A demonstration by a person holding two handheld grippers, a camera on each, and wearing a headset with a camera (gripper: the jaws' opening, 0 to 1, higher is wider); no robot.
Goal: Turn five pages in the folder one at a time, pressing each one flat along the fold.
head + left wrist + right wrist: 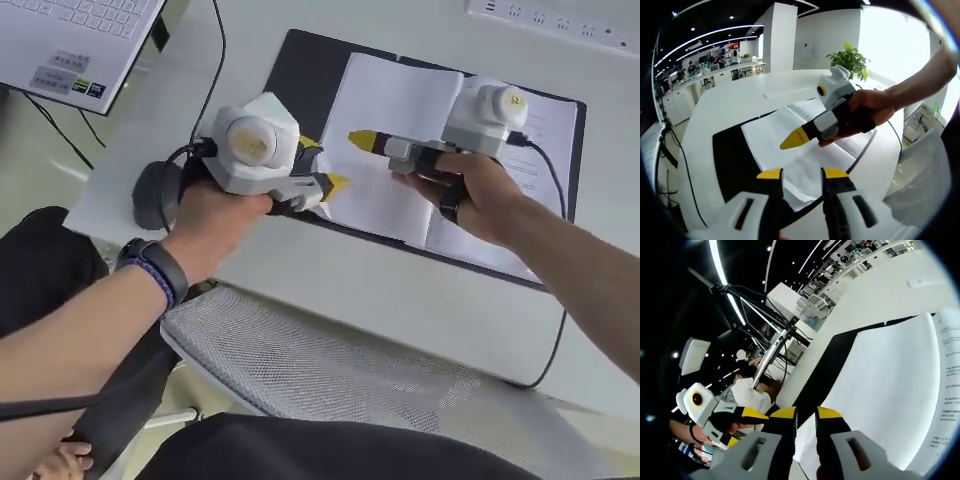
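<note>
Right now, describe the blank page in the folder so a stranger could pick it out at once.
On the white table lies an open black folder. Just right of its bare black cover is a sheet, with the right gripper over it. It is blank white, while the neighbouring sheet on its right carries lines of print.

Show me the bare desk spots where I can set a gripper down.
Freest: the table strip between the folder and the desk front. Also the strip between folder and power strip. A cable crosses the gap between laptop and folder. Crowded: over the folder, where left gripper and right gripper hover.
</note>
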